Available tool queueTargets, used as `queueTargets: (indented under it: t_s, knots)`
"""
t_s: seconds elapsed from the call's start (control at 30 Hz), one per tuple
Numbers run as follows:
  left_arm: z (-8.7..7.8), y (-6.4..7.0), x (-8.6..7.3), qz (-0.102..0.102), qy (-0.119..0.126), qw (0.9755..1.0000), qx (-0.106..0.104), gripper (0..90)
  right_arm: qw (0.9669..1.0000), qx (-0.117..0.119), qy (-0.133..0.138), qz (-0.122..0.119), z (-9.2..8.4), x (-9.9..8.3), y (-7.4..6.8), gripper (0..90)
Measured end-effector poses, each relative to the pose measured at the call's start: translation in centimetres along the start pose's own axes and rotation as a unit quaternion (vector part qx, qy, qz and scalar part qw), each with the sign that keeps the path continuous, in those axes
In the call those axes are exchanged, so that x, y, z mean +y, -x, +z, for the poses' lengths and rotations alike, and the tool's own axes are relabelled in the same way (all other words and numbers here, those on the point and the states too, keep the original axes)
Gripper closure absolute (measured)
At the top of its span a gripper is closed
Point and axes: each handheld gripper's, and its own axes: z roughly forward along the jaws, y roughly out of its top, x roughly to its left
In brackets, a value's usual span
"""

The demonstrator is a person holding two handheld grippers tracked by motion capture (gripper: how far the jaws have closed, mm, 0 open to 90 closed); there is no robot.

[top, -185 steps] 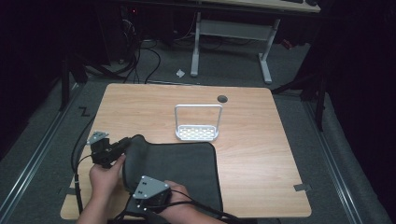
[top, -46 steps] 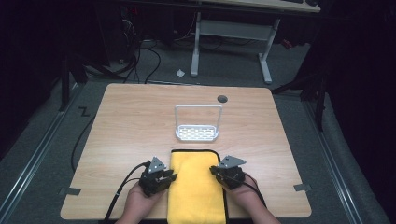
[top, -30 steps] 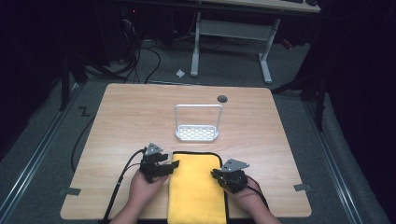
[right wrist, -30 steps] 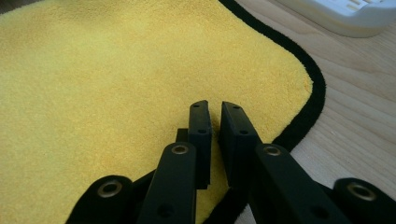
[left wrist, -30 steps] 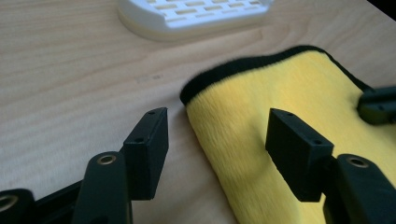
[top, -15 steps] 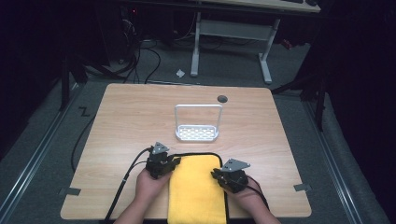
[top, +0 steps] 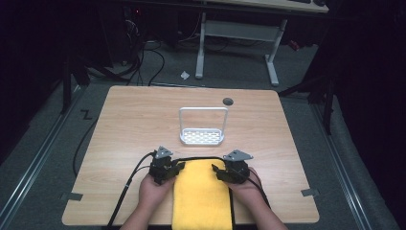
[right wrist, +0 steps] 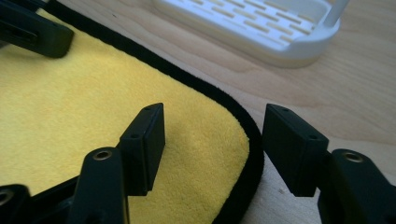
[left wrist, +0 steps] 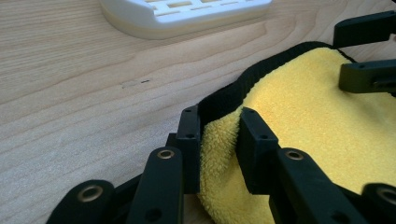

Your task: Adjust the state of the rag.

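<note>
Item: yellow cloth (top: 202,196) with black edging, folded, lying flat on the near middle of the table (top: 124,120). Long axis runs near to far; the near end reaches the table's near edge.

Left tongs (top: 173,168): at the cloth's far left corner, jaws just narrowed and pinching the bunched corner, yellow pile and black edge between the pads (left wrist: 254,140).

Right tongs (top: 218,171): at the far right corner, jaws just opened wide, straddling the black edge without pressing it; one pad (right wrist: 147,135) over the yellow, the other over bare wood.

Key relation: both far corners lie directly at the tongs, one each side; the left alone has a hold, so any lift or fold likely starts there.

Other: white slotted rack (top: 202,127) with hoop handle, beyond the cloth, well apart.

Markings: no brand, label or writing legible.
</note>
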Motion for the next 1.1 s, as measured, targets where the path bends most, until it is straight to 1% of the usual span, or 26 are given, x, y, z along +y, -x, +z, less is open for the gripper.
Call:
queueTargets:
  t_s: [0.1, 0.2, 0.3, 0.33, 0.37, 0.5, 0.67, 0.73, 0.77, 0.83, 0.9, 1.0, 1.03, 1.1]
  knots:
    - [0.0, 0.0, 0.0, -0.001, 0.001, 1.0, 0.0, 71.2, 1.0, 0.003, -0.005, 0.003, 0.3, 0.0, 0.1, 38.4]
    - [0.0, 0.0, 0.0, -0.001, 0.001, 1.0, 0.0, 71.2, 0.9995, 0.016, -0.014, 0.024, 0.5, -0.1, 0.4, 38.0]
    - [0.0, 0.0, 0.0, -0.002, 0.001, 1.0, 0.0, 71.3, 0.9995, 0.015, -0.015, 0.025, 0.4, -0.1, 0.3, 38.9]
    - [0.0, -0.1, 0.0, -0.002, 0.001, 1.0, 0.0, 71.2, 0.9996, 0.015, -0.014, 0.021, 0.4, -0.1, 0.2, 42.7]
    - [0.0, -0.1, 0.0, -0.002, 0.001, 1.0, -0.001, 71.2, 0.9996, 0.015, -0.014, 0.021, 0.4, -0.1, 0.2, 42.7]
    - [0.0, -0.1, 0.0, -0.003, 0.001, 1.0, -0.001, 71.2, 0.9994, 0.027, -0.016, 0.015, 0.2, -0.1, -0.2, 55.5]
    - [0.0, -0.1, 0.0, -0.007, 0.002, 1.0, -0.002, 71.2, 0.9991, 0.035, -0.017, 0.019, 0.1, -0.1, -0.4, 62.4]
    - [0.0, -0.1, 0.0, -0.007, 0.002, 1.0, -0.002, 71.2, 0.9988, 0.041, -0.018, 0.018, 0.1, -0.1, -0.6, 69.8]
    - [0.0, -0.1, 0.0, -0.008, 0.002, 1.0, -0.002, 71.2, 0.9988, 0.041, -0.018, 0.018, 0.1, -0.1, -0.6, 69.8]
    - [-0.1, -0.2, 0.0, -0.01, 0.002, 0.9999, -0.004, 71.2, 0.9987, 0.046, -0.019, 0.013, 0.1, -0.1, -1.0, 74.1]
    - [-0.1, -0.2, -0.1, -0.011, 0.002, 0.9999, -0.005, 71.2, 0.9986, 0.05, -0.016, 0.009, 0.1, -0.1, -1.1, 76.2]
    - [-0.1, -0.3, -0.1, -0.012, 0.002, 0.9999, -0.005, 70.9, 0.9984, 0.053, -0.016, 0.008, 0.1, -0.1, -1.2, 77.2]
    - [-0.2, -0.2, -0.1, -0.01, 0.003, 0.9999, -0.003, 70.9, 0.9985, 0.053, -0.015, 0.001, 0.1, -0.1, -1.2, 77.5]
    - [-0.2, -0.2, -0.1, -0.009, 0.003, 1.0, -0.002, 70.9, 0.9986, 0.051, -0.013, -0.002, 0.1, -0.2, -1.3, 77.5]
